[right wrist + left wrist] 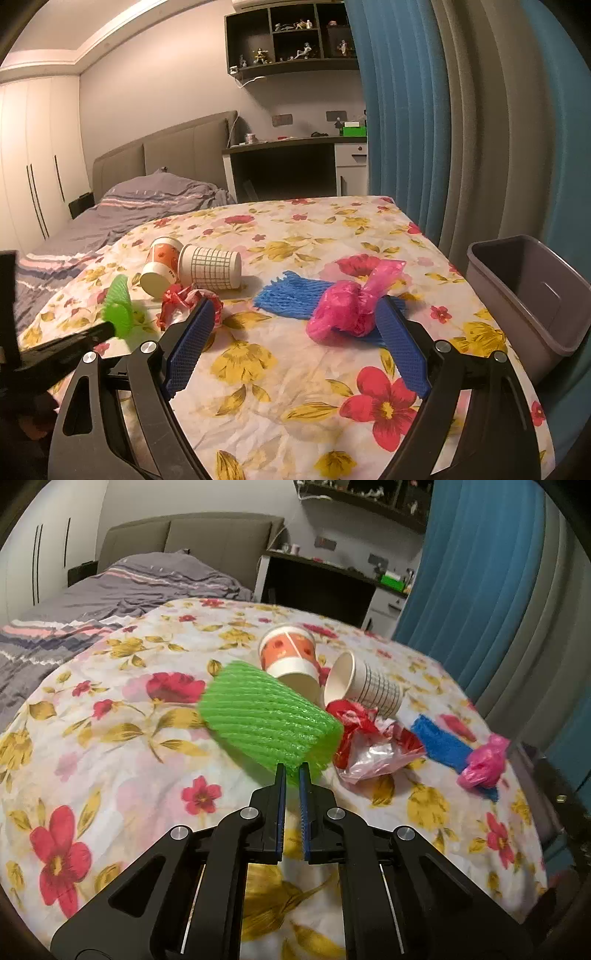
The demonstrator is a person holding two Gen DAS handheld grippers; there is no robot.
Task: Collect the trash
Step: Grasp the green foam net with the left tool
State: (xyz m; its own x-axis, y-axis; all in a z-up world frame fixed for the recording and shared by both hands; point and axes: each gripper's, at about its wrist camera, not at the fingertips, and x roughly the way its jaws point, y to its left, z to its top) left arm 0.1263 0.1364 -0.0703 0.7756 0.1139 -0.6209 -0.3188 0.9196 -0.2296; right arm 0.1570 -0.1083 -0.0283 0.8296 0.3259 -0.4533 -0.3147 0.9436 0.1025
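Note:
My left gripper (291, 768) is shut on the near edge of a green foam net (267, 716) and holds it over the floral table; the net also shows in the right wrist view (118, 310). My right gripper (295, 310) is open and empty, just in front of a pink plastic bag (341, 310) that lies on a blue foam net (291, 299). An orange paper cup (291, 657) and a white grid-patterned cup (369, 683) lie on their sides. A red and clear wrapper (369, 738) lies beside them.
A grey bin (524, 291) stands off the table's right edge, by the blue curtain (402, 110). A bed (110, 221) lies behind the table to the left, a desk (291, 162) at the back. The table is covered with a floral cloth (295, 387).

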